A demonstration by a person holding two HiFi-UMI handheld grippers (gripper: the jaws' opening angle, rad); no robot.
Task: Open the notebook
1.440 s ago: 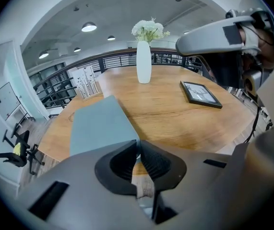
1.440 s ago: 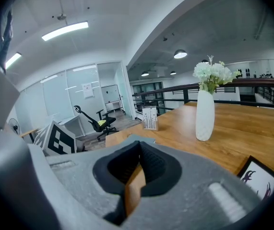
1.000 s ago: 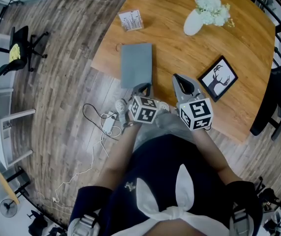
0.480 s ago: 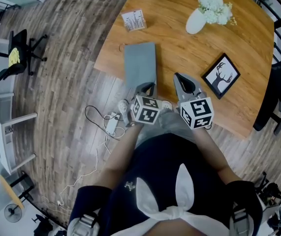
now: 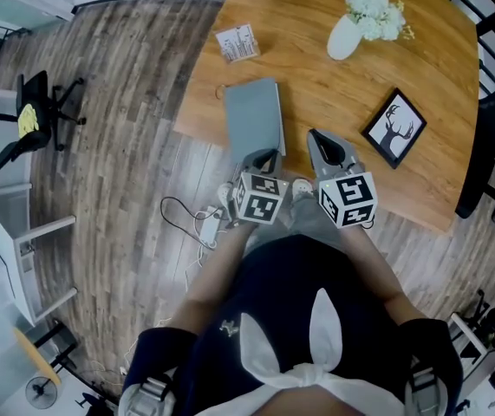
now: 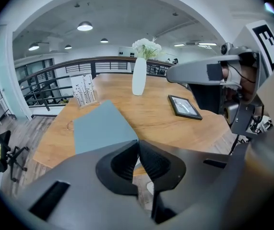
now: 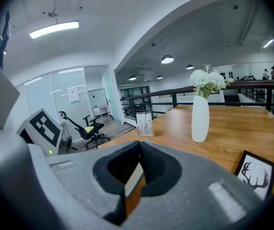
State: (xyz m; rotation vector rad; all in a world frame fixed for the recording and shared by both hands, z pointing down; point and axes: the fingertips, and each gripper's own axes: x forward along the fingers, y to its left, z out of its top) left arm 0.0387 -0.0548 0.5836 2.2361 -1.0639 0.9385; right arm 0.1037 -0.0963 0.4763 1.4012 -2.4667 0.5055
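The closed grey-blue notebook (image 5: 254, 118) lies flat near the round wooden table's (image 5: 420, 68) near-left edge. It also shows in the left gripper view as the notebook (image 6: 101, 126). My left gripper (image 5: 262, 158) hovers at the notebook's near end with its jaws shut, the tips (image 6: 137, 143) meeting just before the near corner. I cannot tell whether they touch the cover. My right gripper (image 5: 317, 139) hangs over the table to the right of the notebook, jaws shut with nothing between them (image 7: 139, 145).
A white vase of flowers (image 5: 351, 33) stands at the back, and a black picture frame with a deer (image 5: 394, 130) lies to the right. A small printed card stand (image 5: 237, 42) is behind the notebook. On the wood floor are cables (image 5: 199, 224) and an office chair (image 5: 35, 115).
The head view has shifted a little. My left gripper has risen slightly at the notebook's near end. The notebook stays closed and the right gripper has barely moved.
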